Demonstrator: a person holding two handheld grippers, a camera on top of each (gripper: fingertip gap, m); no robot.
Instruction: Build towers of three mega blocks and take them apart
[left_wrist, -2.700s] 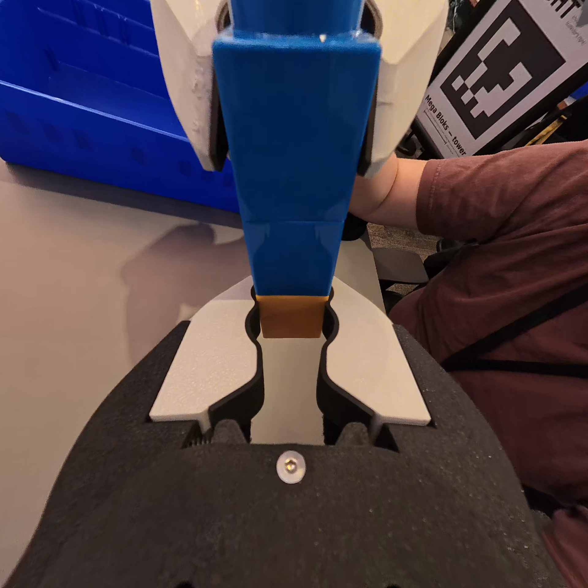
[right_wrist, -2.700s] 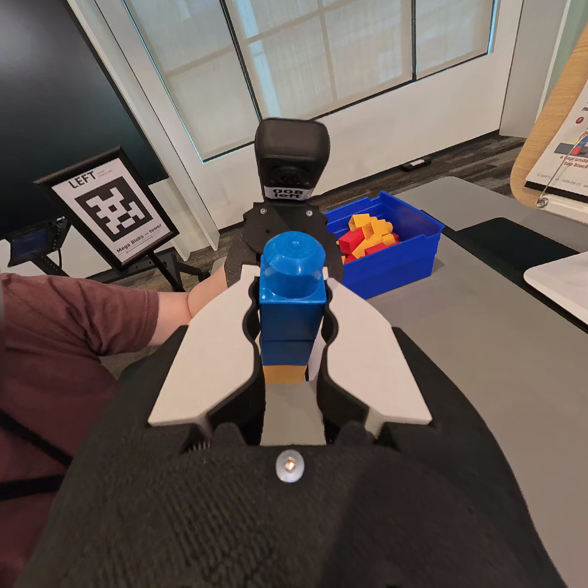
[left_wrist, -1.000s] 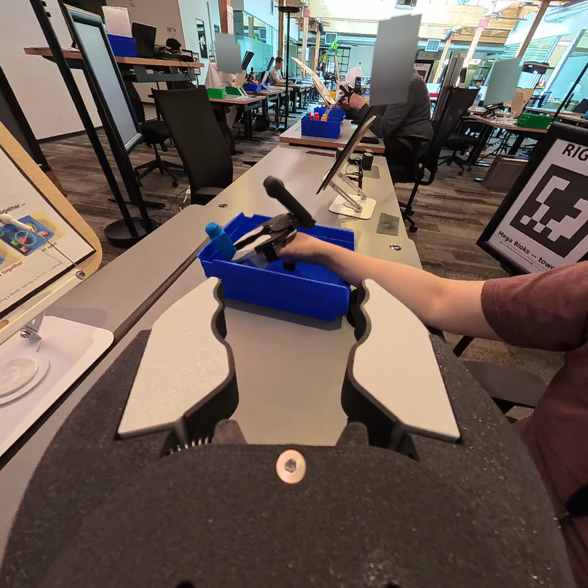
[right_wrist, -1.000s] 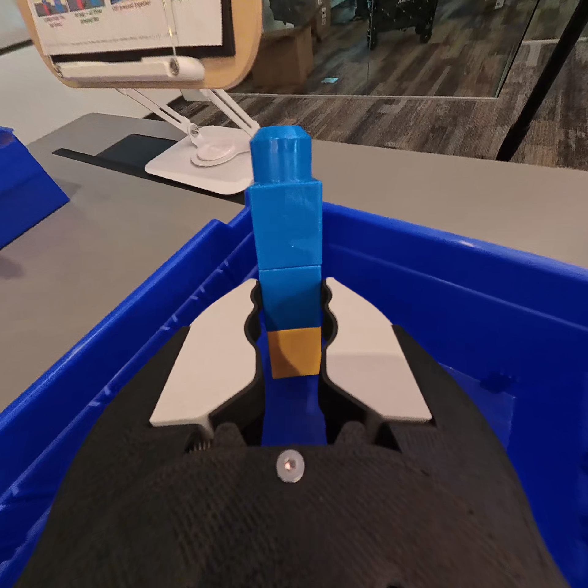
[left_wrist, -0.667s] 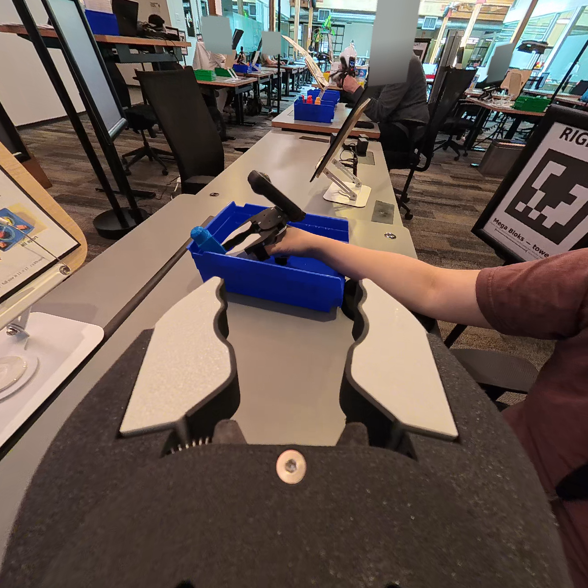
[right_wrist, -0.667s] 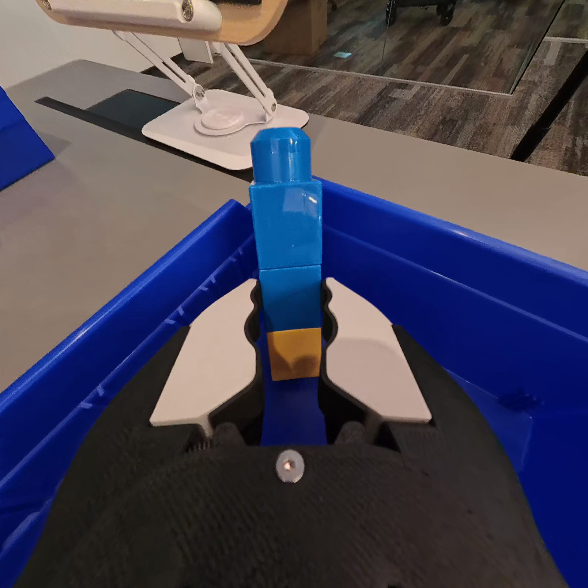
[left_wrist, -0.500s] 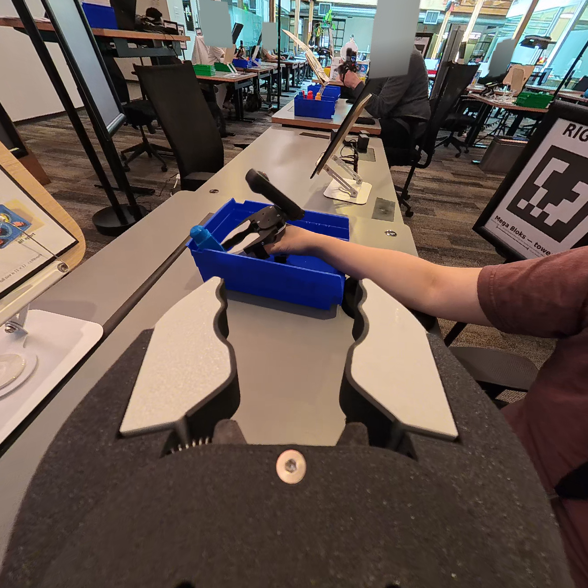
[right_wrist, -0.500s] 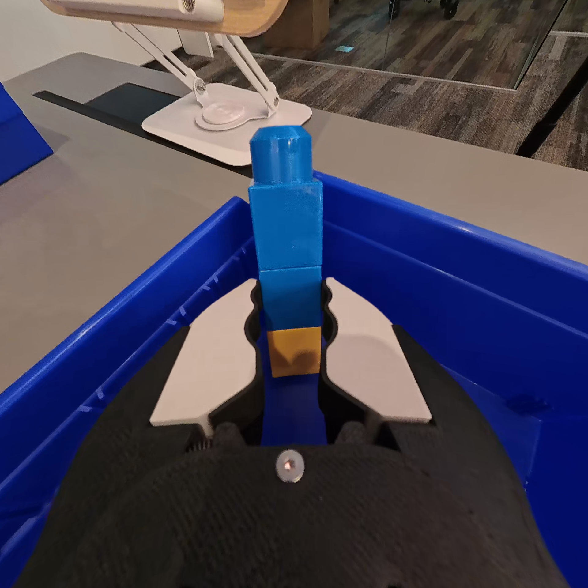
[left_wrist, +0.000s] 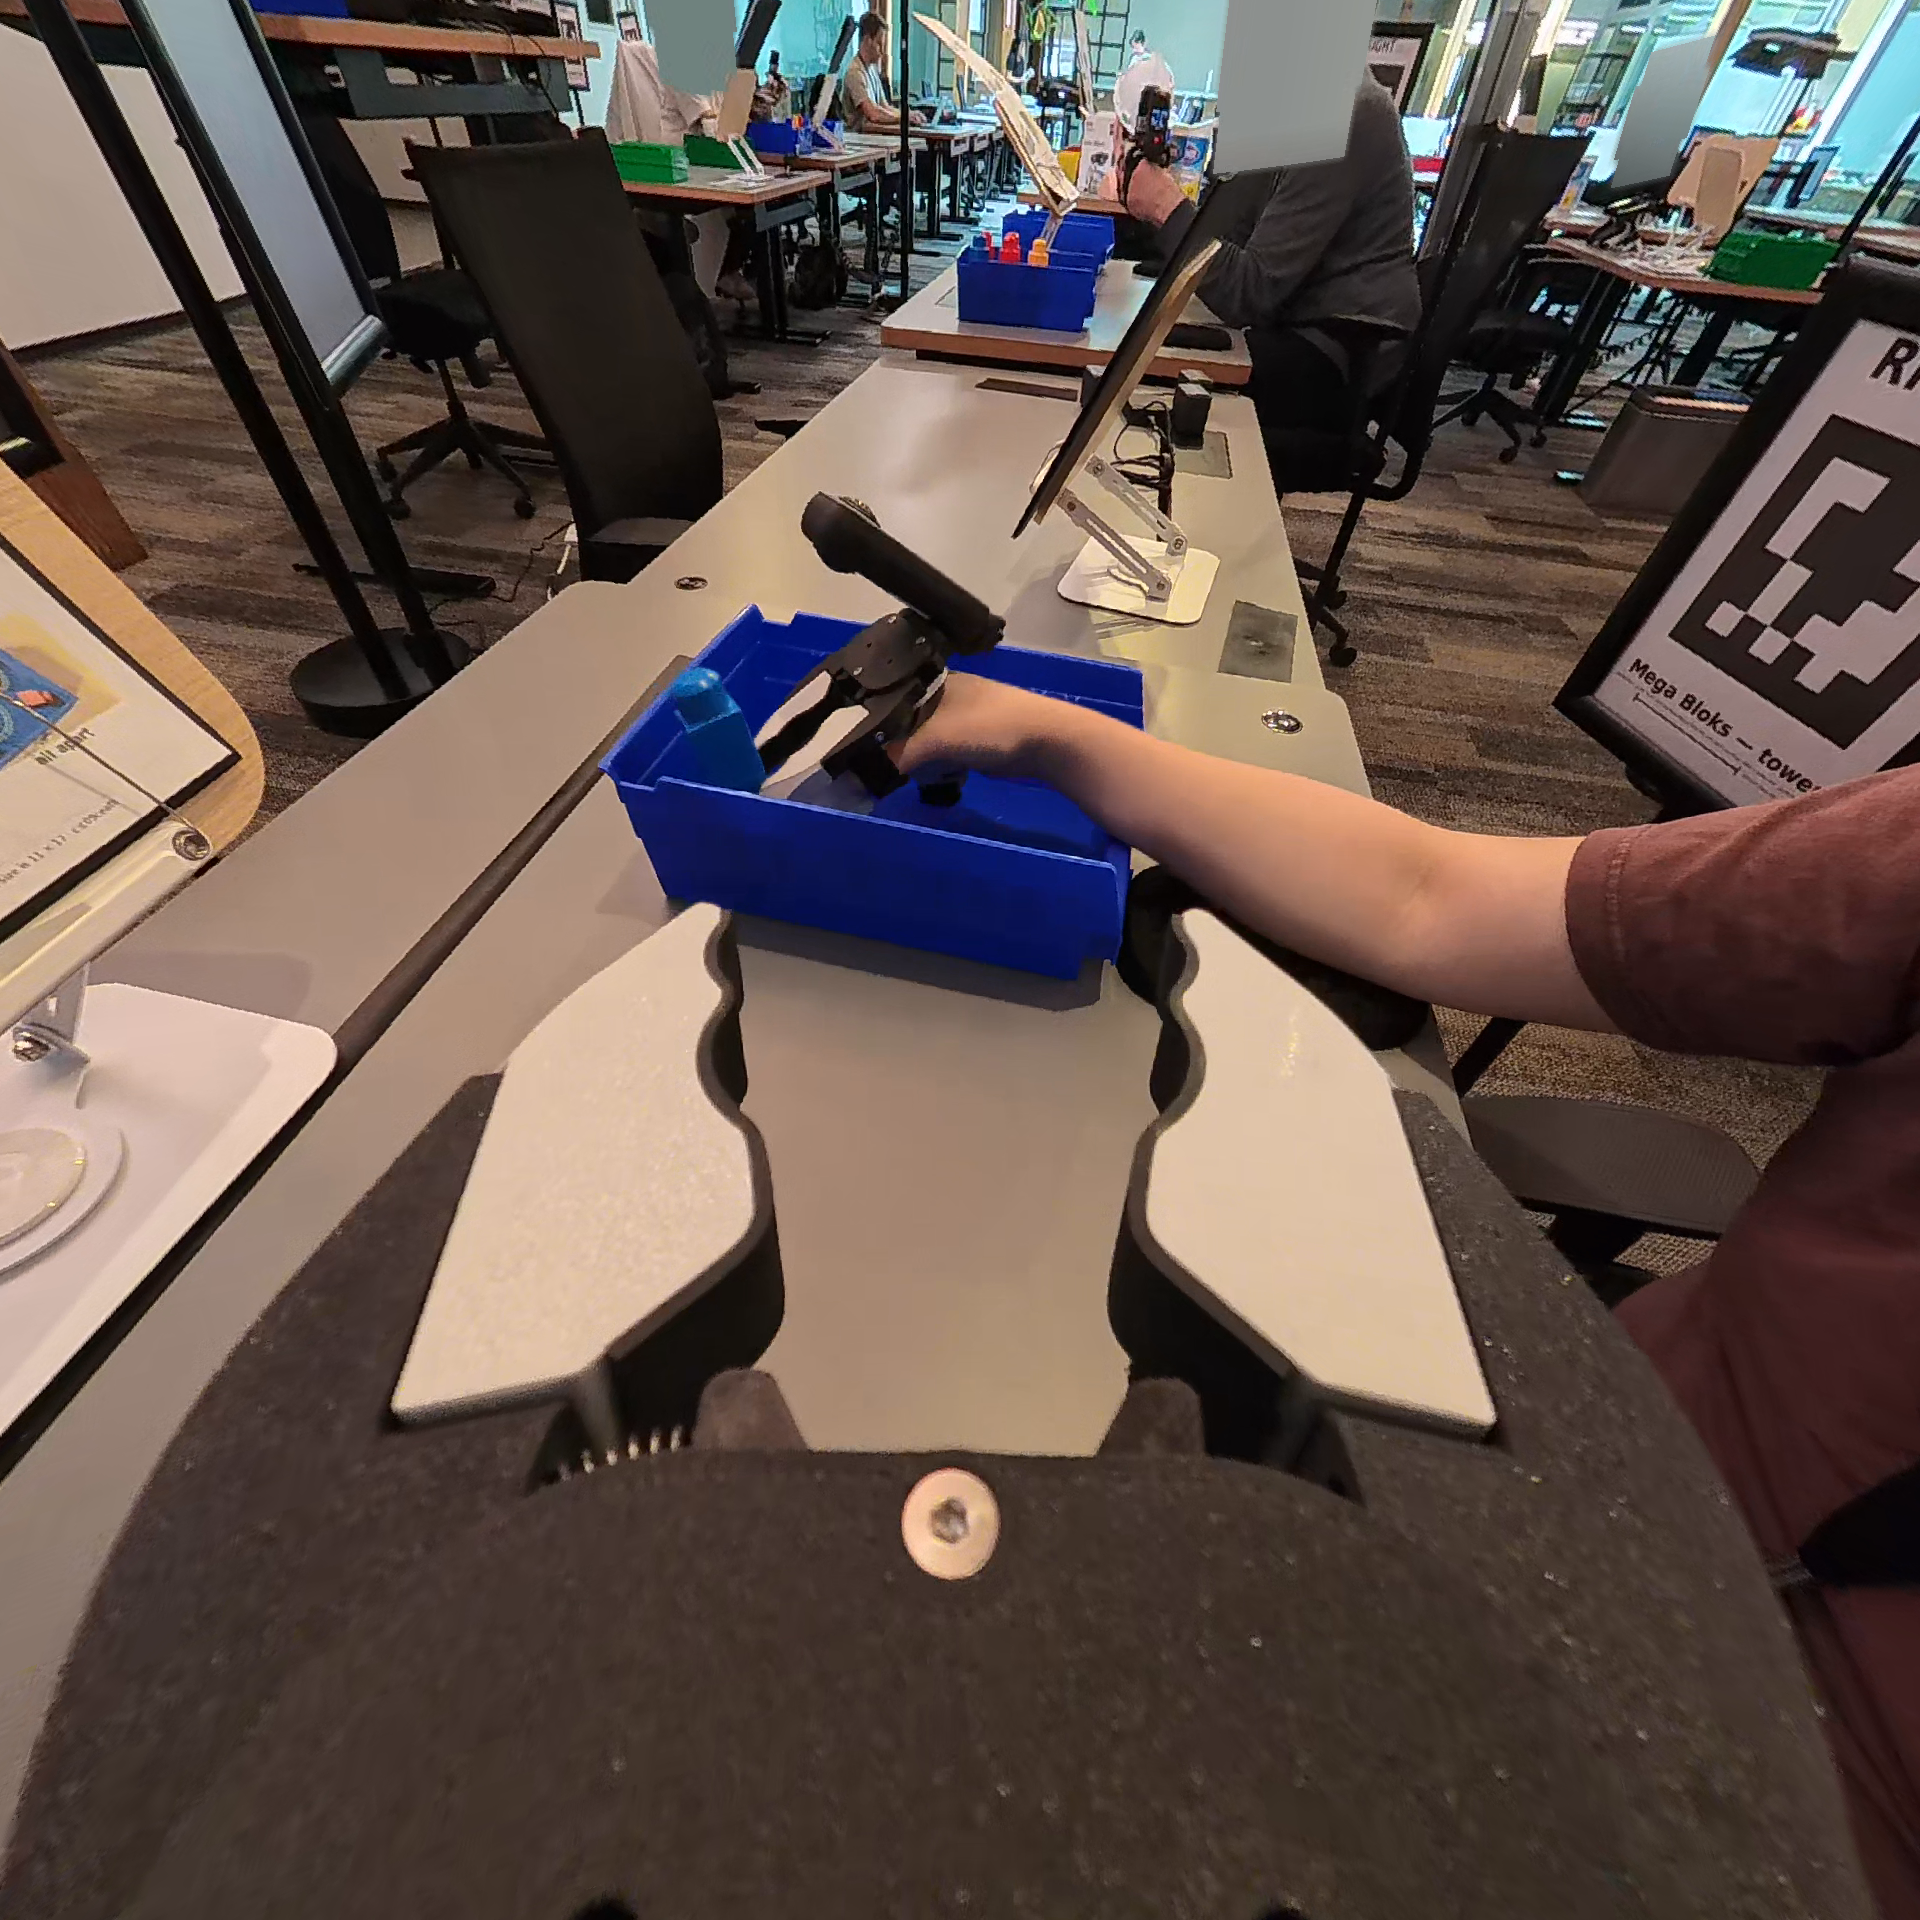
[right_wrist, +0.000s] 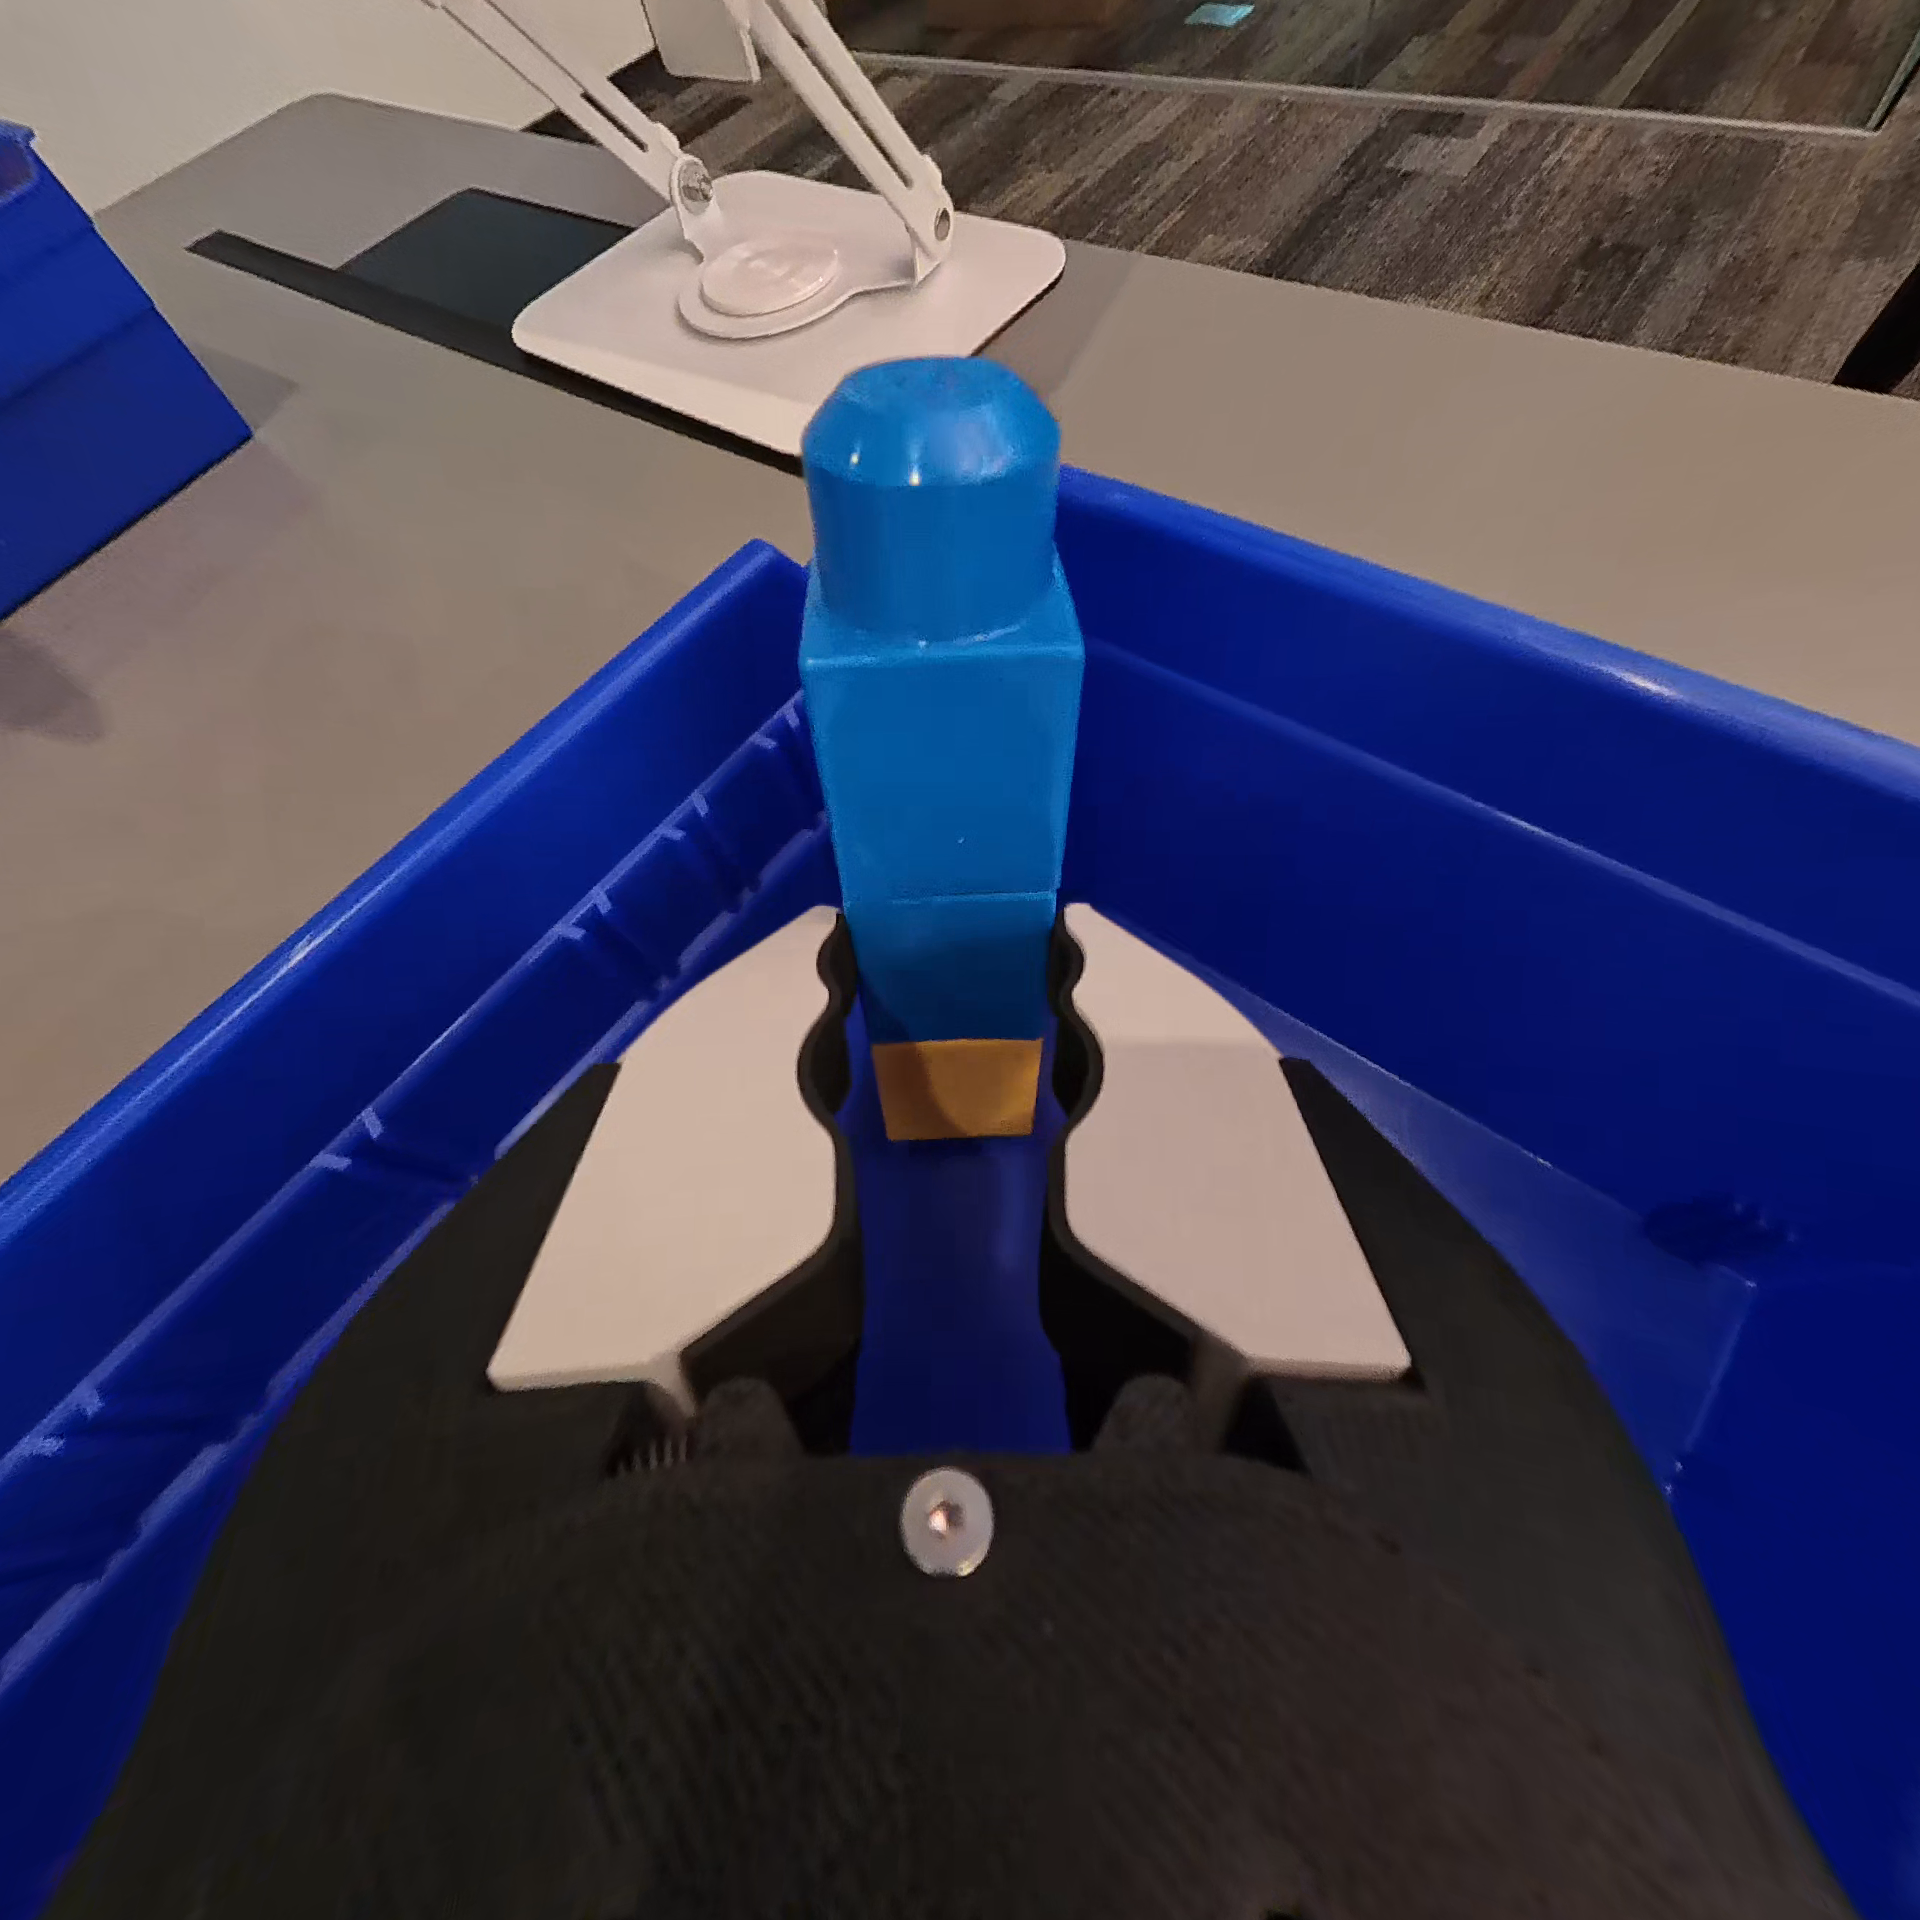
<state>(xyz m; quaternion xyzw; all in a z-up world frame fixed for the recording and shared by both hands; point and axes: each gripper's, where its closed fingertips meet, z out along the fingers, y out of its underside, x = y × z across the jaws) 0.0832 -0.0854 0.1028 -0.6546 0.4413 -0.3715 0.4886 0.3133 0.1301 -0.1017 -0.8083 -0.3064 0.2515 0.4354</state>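
Note:
A tower of three blocks (right_wrist: 945, 779), two blue over one orange block (right_wrist: 956, 1091), sits between the pads of my right gripper (right_wrist: 951, 925). The pads touch its middle blue block, inside the blue bin (right_wrist: 1455, 831). In the left wrist view the right gripper (left_wrist: 800, 727) reaches into that bin (left_wrist: 883, 883), and the tower's blue top (left_wrist: 712, 727) leans above the rim. My left gripper (left_wrist: 951, 935) is open and empty over the grey table, just short of the bin.
A person's arm (left_wrist: 1299, 862) reaches across to the bin from the right. A white stand base (right_wrist: 790, 281) sits beyond the bin, and a second blue bin (right_wrist: 83, 364) stands at the left edge. A marker sign (left_wrist: 1787, 582) stands at the right. There is about 40 cm between the tips of the two grippers.
The left gripper let go of the tower and drew back open. The right gripper carried the tower down into the bin. The tower has just slid forward between the pads as they eased slightly.

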